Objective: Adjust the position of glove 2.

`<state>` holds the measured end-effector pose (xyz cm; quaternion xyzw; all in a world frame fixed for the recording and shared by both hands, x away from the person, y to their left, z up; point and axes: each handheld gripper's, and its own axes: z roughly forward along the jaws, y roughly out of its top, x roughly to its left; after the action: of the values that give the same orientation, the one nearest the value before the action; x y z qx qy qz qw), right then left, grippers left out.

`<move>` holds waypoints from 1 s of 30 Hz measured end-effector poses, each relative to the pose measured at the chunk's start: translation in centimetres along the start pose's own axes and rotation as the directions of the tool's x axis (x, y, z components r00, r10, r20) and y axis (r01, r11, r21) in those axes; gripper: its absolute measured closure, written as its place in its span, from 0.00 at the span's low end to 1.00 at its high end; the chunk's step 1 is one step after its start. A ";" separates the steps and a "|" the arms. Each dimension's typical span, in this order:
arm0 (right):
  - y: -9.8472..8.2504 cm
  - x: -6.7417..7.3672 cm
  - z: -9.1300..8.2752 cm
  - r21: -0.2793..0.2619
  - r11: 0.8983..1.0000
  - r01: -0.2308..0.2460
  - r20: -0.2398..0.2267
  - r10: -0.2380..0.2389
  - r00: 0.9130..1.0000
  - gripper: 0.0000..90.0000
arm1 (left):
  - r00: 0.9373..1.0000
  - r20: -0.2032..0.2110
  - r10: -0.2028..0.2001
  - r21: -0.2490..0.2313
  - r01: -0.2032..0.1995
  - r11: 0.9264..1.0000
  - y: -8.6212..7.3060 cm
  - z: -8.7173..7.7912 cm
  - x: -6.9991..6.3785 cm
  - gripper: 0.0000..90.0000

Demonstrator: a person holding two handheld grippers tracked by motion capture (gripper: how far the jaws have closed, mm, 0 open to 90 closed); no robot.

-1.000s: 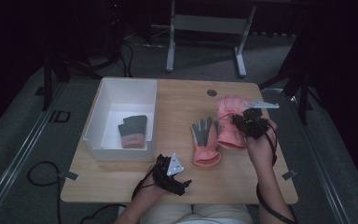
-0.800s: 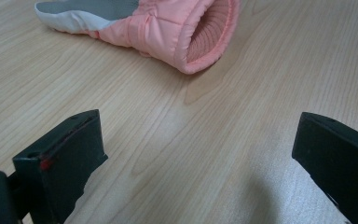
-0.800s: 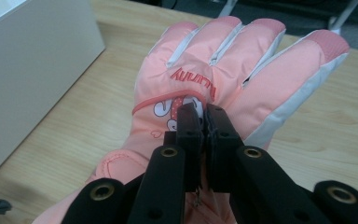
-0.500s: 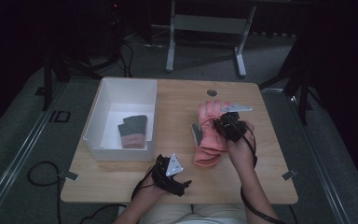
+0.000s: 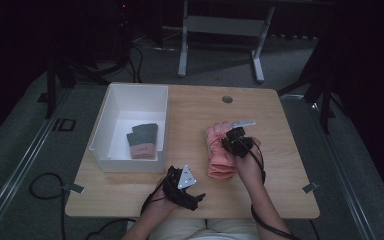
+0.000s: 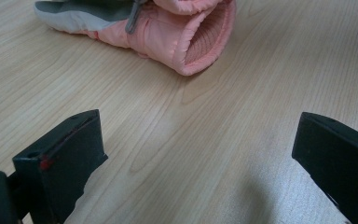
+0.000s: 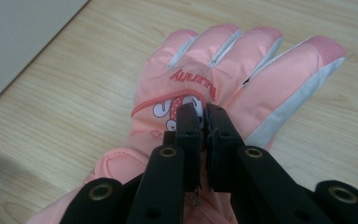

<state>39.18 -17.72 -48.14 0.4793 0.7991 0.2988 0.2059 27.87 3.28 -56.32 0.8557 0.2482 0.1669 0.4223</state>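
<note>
We find the pink padded winter gloves [image 5: 220, 151] lying stacked one on the other on the light wooden table [image 5: 280, 120], right of its middle, fingers pointing away from the person and cuffs toward the near edge. In the right gripper view the upper glove [image 7: 214, 74] shows a cartoon print and red lettering on its back, with pale grey strips along the fingers. The right gripper [image 5: 230, 140] rests on the back of that glove, its two black jaws drawn together with a fold of the pink fabric pinched between them. From the left gripper view we note the open ribbed cuff [image 6: 205, 37] of a glove facing the camera, with a grey palm panel beside it. The left gripper [image 5: 198, 199] lies low near the table's front edge, well apart from the gloves, its jaws standing wide with only bare tabletop between them. To the left of the gloves stands a white rectangular plastic bin [image 5: 109, 125] containing a folded pair of grey and dusty-pink gloves [image 5: 142, 140]
</note>
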 end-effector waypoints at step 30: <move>0.3 -2.5 -3.6 -0.080 0.993 0.088 -0.175 -0.101 0.979 0.22 | 0.997 -0.018 -0.074 -0.107 0.072 0.992 3.2 -3.0 -0.4 0.04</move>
<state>38.28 -20.88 -45.18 0.4043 0.8249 0.3593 0.1644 26.92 3.29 -52.04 0.8204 0.2749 0.1737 0.4702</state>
